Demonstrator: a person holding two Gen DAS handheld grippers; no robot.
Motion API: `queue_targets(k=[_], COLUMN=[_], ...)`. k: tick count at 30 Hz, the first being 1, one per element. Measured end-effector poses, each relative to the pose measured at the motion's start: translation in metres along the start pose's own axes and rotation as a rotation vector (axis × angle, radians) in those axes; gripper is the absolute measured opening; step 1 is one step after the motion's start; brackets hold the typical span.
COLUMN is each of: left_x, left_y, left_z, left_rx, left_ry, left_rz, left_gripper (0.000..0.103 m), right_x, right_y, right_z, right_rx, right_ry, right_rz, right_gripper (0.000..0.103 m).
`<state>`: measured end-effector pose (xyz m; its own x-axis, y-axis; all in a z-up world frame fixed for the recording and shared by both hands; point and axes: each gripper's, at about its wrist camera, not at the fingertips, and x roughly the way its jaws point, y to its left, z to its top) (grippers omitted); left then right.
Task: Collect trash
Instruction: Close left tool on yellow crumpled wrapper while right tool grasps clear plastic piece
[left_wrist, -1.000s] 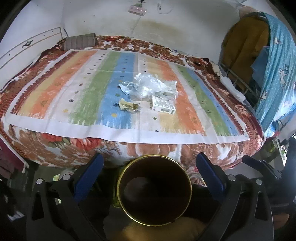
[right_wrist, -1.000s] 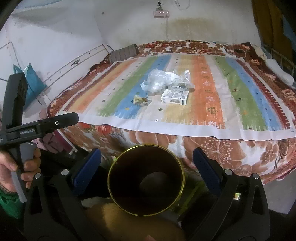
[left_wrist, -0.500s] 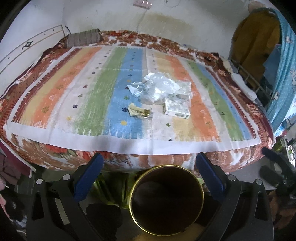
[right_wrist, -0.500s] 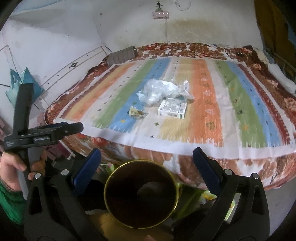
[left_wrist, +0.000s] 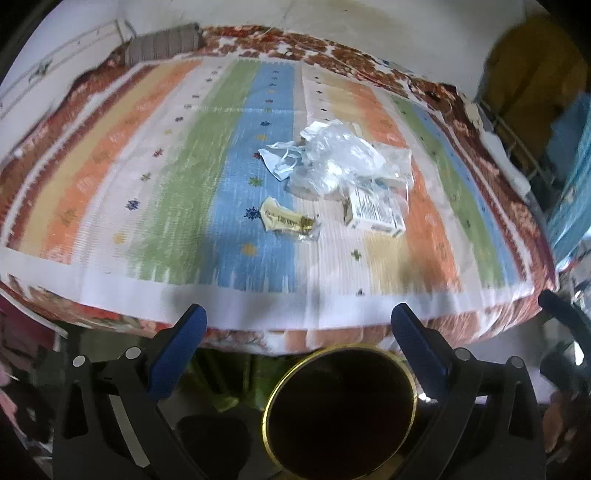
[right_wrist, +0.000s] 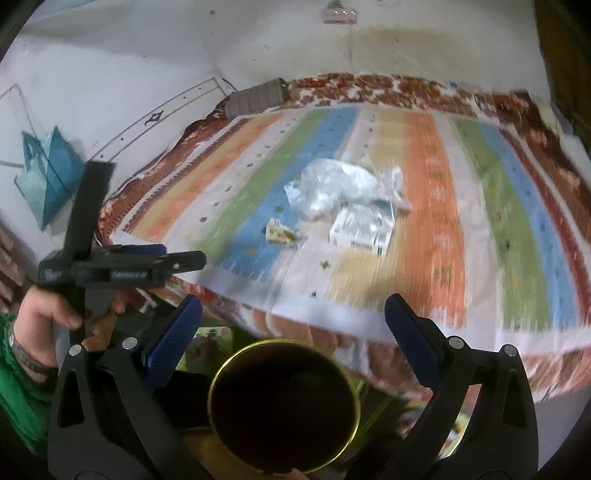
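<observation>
- Spreading wide and holding nothing, the fingers of the left gripper (left_wrist: 293, 325) and the right gripper (right_wrist: 293, 317) both point at the bed, a posture that suits an approach before any pickup.
- A dark round bin with a gold rim (left_wrist: 340, 410) stands below and between the fingers in each view, at the foot of the bed; this placement probably lets collected items drop straight in.
- The striped multicolour bedspread (left_wrist: 147, 184) carries all the trash near its centre, well apart from both grippers.
- Nearest lies a small crumpled yellow wrapper (left_wrist: 286, 220); just beside it is a white printed cardboard box (left_wrist: 375, 216).
- Behind these sits a crumpled clear plastic bag (left_wrist: 340, 162), touching the box, with a white torn paper scrap (left_wrist: 277, 162) at its left edge.
- A grey pillow (left_wrist: 162, 46) rests at the far edge against the wall.
- Compared with 1.0 s earlier, both views have closed in on the bed: the trash sits larger and lower in frame, the bin has slid toward the bottom edge, and motion blur is present.
</observation>
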<state>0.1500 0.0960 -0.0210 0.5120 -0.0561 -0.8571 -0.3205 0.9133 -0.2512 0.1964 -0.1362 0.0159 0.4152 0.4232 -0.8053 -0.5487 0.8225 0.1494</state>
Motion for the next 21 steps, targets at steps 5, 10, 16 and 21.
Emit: queue_targets(k=[5,10,16,21], left_x=[0.023,0.044,0.067,0.085], left_y=[0.006,0.004,0.015,0.022], left_z=[0.021,0.034,0.046,0.053], left_rx=[-0.067,-0.142,-0.243,-0.283], left_ry=[0.028,0.060,0.076,0.099], left_rz=[-0.029,-0.066,-0.103,-0.109], left_gripper=[0.097,0.097,0.097,0.093], right_x=[0.022,0.045,0.065,0.081], right_y=[-0.013,-0.021,-0.029,-0.031], right_z=[0.015,0.023,0.035,0.044], right_rx=[-0.061,-0.107,-0.138,-0.180], right_ry=[0.019,0.048,0.050,0.031], right_rz=[-0.044,-0.038,-0.037,-0.042], right_gripper=[0.094,0.090,0.090,0.090])
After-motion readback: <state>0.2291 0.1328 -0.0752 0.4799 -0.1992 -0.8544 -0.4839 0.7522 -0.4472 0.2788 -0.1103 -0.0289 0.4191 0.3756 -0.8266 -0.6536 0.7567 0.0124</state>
